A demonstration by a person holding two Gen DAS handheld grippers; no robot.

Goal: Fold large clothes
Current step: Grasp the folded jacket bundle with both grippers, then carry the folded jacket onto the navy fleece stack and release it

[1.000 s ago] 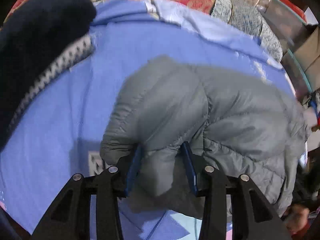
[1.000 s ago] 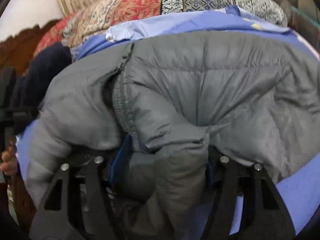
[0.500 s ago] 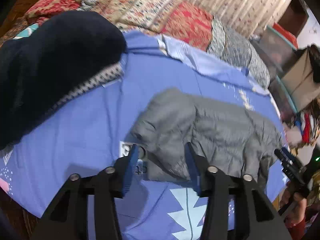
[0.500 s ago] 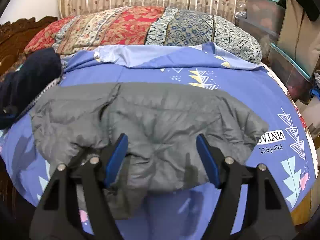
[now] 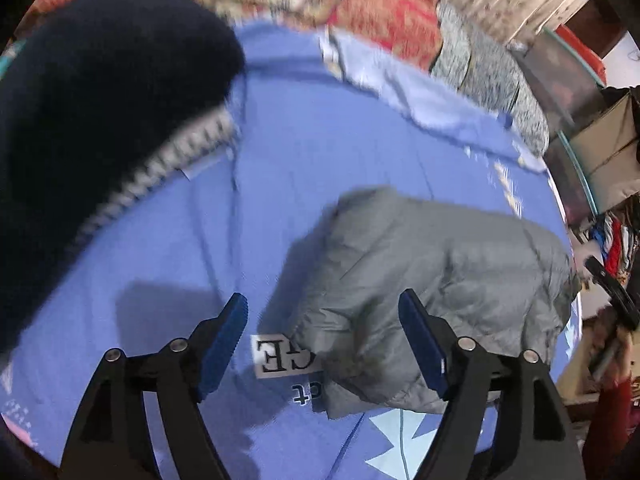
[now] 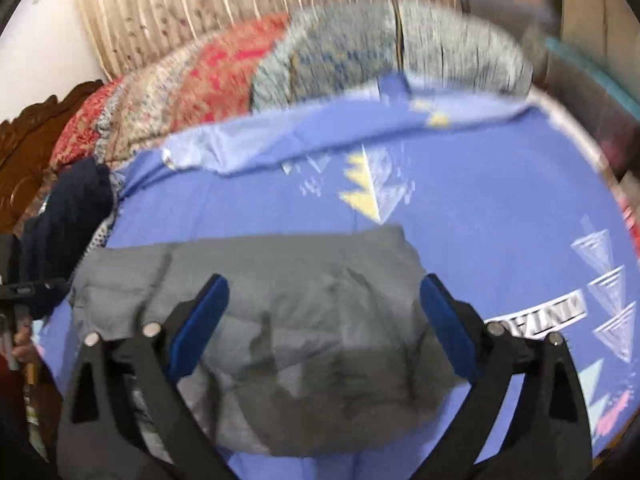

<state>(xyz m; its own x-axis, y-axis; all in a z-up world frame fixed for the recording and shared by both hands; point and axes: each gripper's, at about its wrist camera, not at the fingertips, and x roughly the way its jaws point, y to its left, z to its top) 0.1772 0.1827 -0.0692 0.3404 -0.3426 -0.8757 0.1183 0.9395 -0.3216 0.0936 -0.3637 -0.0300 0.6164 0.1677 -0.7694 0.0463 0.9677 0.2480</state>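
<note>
A grey quilted puffer jacket [image 5: 432, 280] lies folded in a bundle on a blue printed bedsheet [image 5: 320, 152]. My left gripper [image 5: 324, 324] is open and empty, hovering above the jacket's left edge. In the right wrist view the same jacket [image 6: 288, 320] lies flat below my right gripper [image 6: 322, 304], which is open and empty with its blue pads [image 6: 200, 324] spread wide over the jacket's middle.
A dark navy knit garment [image 5: 92, 112] with a patterned band lies at the sheet's left. Patterned red and grey pillows [image 6: 304, 60] line the head of the bed. A carved wooden headboard [image 6: 24, 148] is at left. Storage boxes [image 5: 580, 92] stand right of the bed.
Both grippers let go of the jacket, opened wide and pulled back. The jacket dropped onto the sheet and now lies folded.
</note>
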